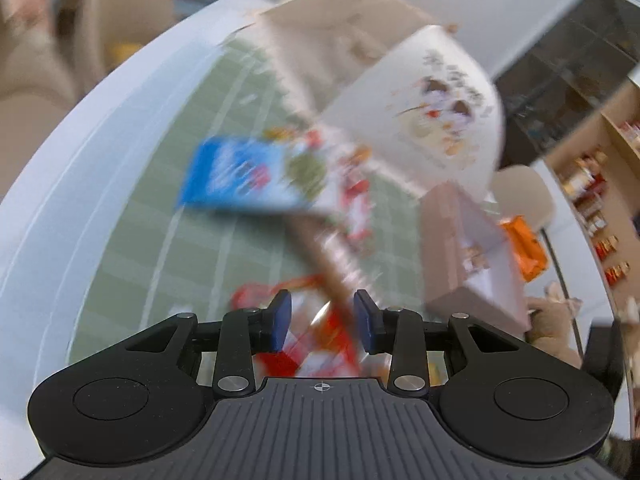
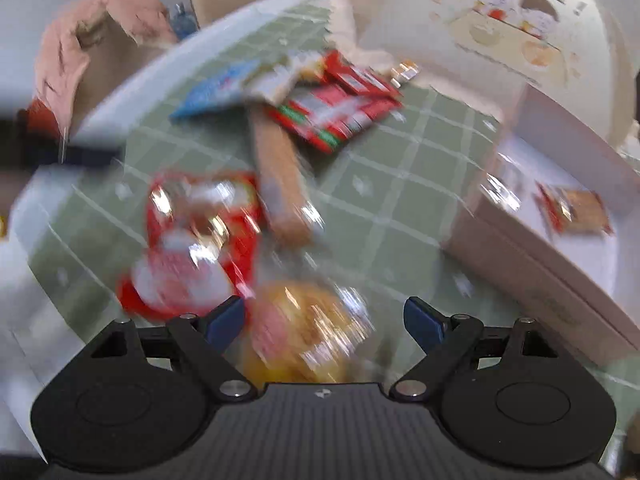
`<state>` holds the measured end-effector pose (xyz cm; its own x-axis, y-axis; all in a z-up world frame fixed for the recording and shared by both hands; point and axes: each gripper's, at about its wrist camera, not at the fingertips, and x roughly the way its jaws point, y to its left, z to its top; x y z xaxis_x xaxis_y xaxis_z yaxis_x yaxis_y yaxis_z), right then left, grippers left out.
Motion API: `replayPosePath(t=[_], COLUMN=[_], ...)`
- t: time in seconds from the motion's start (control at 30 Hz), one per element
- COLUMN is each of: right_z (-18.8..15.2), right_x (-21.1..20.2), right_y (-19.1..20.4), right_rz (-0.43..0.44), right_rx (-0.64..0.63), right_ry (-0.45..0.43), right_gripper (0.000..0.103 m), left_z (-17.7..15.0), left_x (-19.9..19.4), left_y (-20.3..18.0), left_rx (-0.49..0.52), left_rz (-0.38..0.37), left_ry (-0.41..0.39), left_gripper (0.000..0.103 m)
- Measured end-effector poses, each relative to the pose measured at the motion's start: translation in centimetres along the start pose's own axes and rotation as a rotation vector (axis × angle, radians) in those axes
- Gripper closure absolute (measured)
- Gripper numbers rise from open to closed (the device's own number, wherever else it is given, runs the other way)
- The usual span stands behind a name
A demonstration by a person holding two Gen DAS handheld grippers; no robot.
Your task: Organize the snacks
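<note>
the round white table [image 2: 24, 216] carries a green checked cloth [image 2: 400, 184] with snacks scattered over it. the left gripper [image 1: 322, 322] has its blue-padded fingers [image 1: 280, 322] parted only narrowly, and nothing is pinched between them; a red and white snack packet [image 1: 320, 344] lies on the cloth beneath them. a long brown wrapped bar [image 1: 324, 252] stretches away toward 12 o'clock, ending near a flat blue snack packet [image 1: 240, 176] at about 11 o'clock.

the right gripper [image 2: 324, 320] has its fingers spread wide and empty, above a shiny yellow-orange wrapped snack [image 2: 304, 332]. a red crinkly bag [image 2: 192, 240] lies at 10 o'clock from it, and flat red and green sachets [image 2: 336, 116] lie further out at 12 o'clock, beside the far end of the brown bar.

at 2 o'clock sits an open cream cardboard box [image 2: 540, 272] with a cartoon-printed lid [image 2: 500, 28] standing up; one small orange packet [image 2: 576, 212] lies inside. everything is blurred.
</note>
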<state>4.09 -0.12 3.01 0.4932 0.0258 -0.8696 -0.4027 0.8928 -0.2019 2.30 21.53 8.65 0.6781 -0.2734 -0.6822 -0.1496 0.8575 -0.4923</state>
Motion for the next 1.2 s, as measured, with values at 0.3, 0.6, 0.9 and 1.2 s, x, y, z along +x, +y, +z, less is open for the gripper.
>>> replayPosePath(t=[0.3,0.6,0.9,1.2], right_z=[-1.6,-5.3,-3.3,7.4], right_x=[-3.9,-6.6,-5.6,-1.8], right_y=[-4.1,-6.7,-7.9,-6.8], right_rz=[-0.030,-0.067,-0.115,0.085], right_rx=[0.221,0.344,0.362,0.218], right_ry=[-0.069,-0.057,-0.036,-0.128], right_gripper=[0.016,0.016,0.016,0.016], left_z=[10.8,13.8,10.5,2.6], left_x=[13.9,26.8,23.0,7.7], left_y=[-9.4,-11.2,-9.4,-2.7], left_rx=[0.437,0.542,0.522,0.212], left_rz=[0.093,0.270,0.094,-0.067], left_ry=[0.088,0.199,0.228,0.140], left_gripper=[0.065,0.063,0.079,0.079])
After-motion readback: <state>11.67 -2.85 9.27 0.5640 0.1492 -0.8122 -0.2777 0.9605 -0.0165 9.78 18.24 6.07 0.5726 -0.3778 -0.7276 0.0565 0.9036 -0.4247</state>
